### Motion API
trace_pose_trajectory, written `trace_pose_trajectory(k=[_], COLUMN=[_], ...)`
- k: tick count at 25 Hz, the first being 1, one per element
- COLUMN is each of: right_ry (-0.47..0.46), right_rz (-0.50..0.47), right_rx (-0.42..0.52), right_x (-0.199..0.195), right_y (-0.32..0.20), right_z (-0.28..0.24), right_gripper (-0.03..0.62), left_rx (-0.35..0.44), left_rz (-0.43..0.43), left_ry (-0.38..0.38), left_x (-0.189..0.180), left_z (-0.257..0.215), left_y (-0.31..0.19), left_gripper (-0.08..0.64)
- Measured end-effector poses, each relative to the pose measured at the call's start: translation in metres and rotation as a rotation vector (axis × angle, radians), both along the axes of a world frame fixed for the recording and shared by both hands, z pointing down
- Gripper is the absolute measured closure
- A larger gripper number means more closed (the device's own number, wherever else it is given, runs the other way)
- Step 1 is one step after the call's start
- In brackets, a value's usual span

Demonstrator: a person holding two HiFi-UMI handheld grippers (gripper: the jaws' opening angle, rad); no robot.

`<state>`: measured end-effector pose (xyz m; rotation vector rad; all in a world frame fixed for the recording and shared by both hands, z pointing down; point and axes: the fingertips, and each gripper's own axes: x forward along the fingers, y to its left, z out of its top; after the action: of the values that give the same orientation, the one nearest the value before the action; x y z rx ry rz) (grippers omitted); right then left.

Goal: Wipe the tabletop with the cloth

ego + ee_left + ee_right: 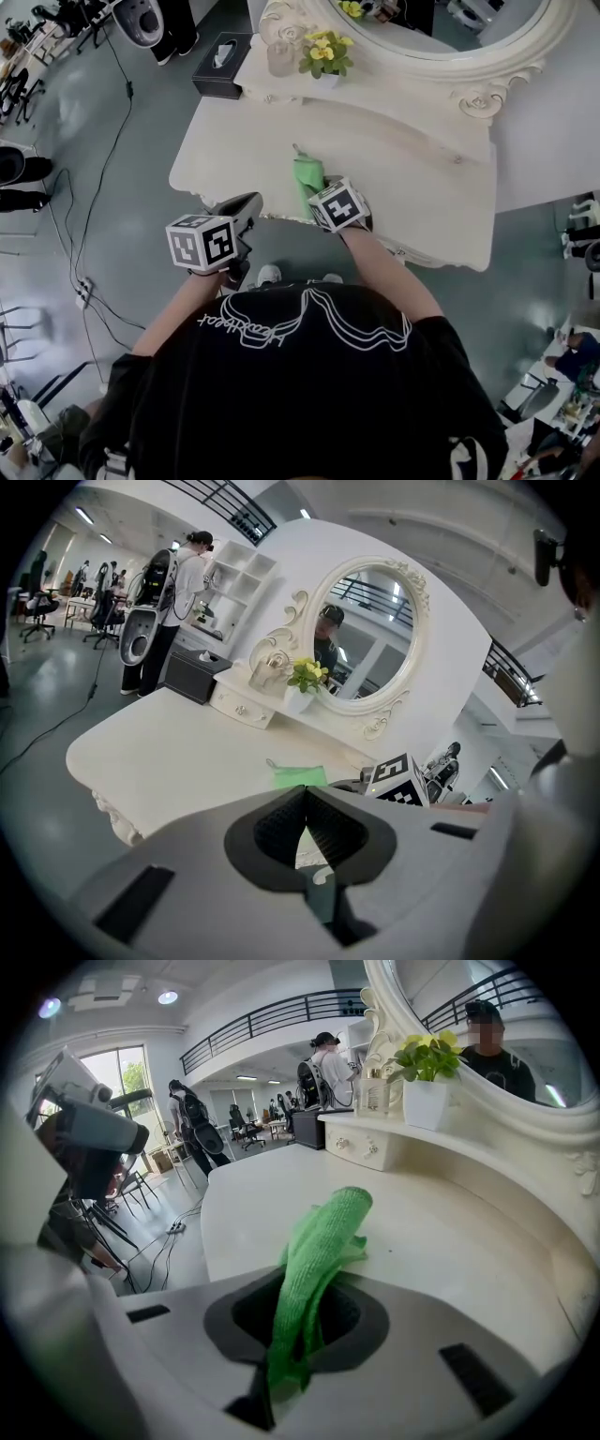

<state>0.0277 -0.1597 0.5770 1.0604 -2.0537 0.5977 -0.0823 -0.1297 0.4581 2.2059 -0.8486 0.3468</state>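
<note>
tabletop (pixel 403 178) centre open | rear blocked: potted plant (pixel 325 54), jar (pixel 279 58) (probably glass), mirror (pixel 487 84) | tissue box (pixel 222 64) left

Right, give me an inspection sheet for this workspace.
Surface: cream tabletop, no stain seen.
Job's things: green cloth, bunched, near the front edge.
Clutter: potted plant, glass jar, black tissue box, all at the back.
Grippers: right gripper shut on the cloth; left gripper shut, empty.
Cables: black cable runs across the floor to a power strip.
Surroundings: oval mirror, office chair, person standing.
</note>
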Motion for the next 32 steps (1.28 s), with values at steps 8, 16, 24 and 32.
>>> trace_pose_trajectory(k=[8, 16, 24, 32], right_ry=[-0.008, -0.025, -0.022, -0.032], right_rz=[0.009, 0.049, 0.071, 0.094], right_rx=[-0.007, -0.009, -0.004, -0.002], right_x=[0.027, 0.058, 0.09, 0.122], right_y=[0.01, 0.02, 0.034, 0.049], right_z=[0.0, -0.001, -0.001, -0.002], right_gripper=[0.535, 0.535, 0.535, 0.535], left_rx=[-0.008, -0.016, -0.027, -0.025], left_rz=[0.014, 0.039, 0.069, 0.089], left_ry=[-0.007, -0.015, -0.02, -0.017], left_x=[0.029, 0.055, 0.088, 0.122], left_z=[0.001, 0.002, 0.006, 0.007], left_y=[0.009, 0.013, 0.026, 0.037], left_gripper=[0.557, 0.557, 0.557, 0.557])
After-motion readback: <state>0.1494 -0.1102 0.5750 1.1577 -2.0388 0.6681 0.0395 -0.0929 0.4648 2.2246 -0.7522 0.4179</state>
